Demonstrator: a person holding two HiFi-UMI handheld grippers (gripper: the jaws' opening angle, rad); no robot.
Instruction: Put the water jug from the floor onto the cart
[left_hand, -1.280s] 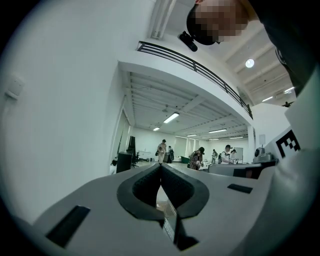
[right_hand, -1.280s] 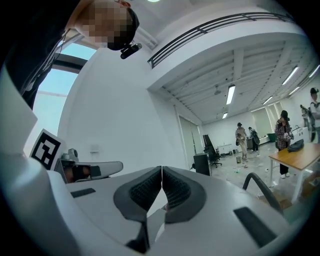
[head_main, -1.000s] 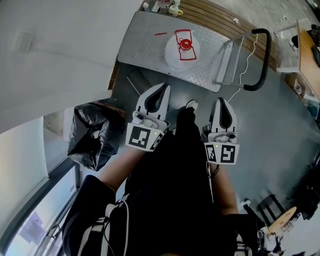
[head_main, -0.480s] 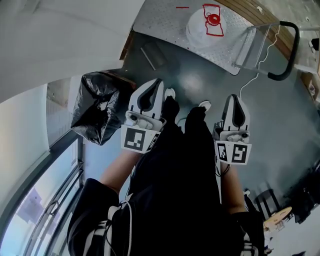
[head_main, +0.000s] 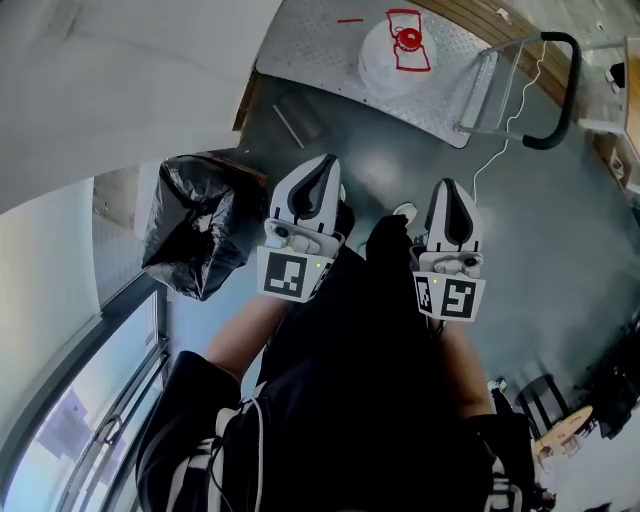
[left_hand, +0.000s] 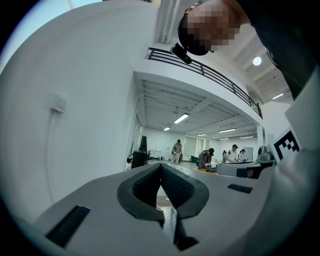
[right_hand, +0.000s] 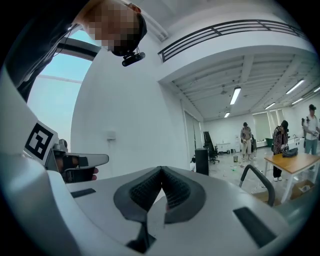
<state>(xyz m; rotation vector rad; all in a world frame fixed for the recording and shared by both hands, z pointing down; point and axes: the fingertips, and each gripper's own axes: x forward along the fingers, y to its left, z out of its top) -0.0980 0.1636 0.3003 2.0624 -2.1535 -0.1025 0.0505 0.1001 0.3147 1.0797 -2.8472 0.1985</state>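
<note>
The water jug (head_main: 395, 55), clear with a red cap and red label, stands upright on the metal cart (head_main: 320, 50) at the top of the head view. Both grippers hang in front of the person's dark clothes, well short of the cart, pointing towards it. My left gripper (head_main: 322, 165) is shut with nothing between its pads; its tips meet in the left gripper view (left_hand: 160, 166). My right gripper (head_main: 447, 188) is shut and empty too, its tips touching (right_hand: 161, 170).
The cart's black push handle (head_main: 560, 90) rises at its right end, also seen in the right gripper view (right_hand: 260, 180). A black rubbish bag (head_main: 195, 235) sits on the floor left of my left gripper, beside a white wall. Desks and people are far off.
The cart and jug have slid towards the top of the head view, farther from the grippers. The right gripper has drawn a little closer to the left one. Both stay shut.
</note>
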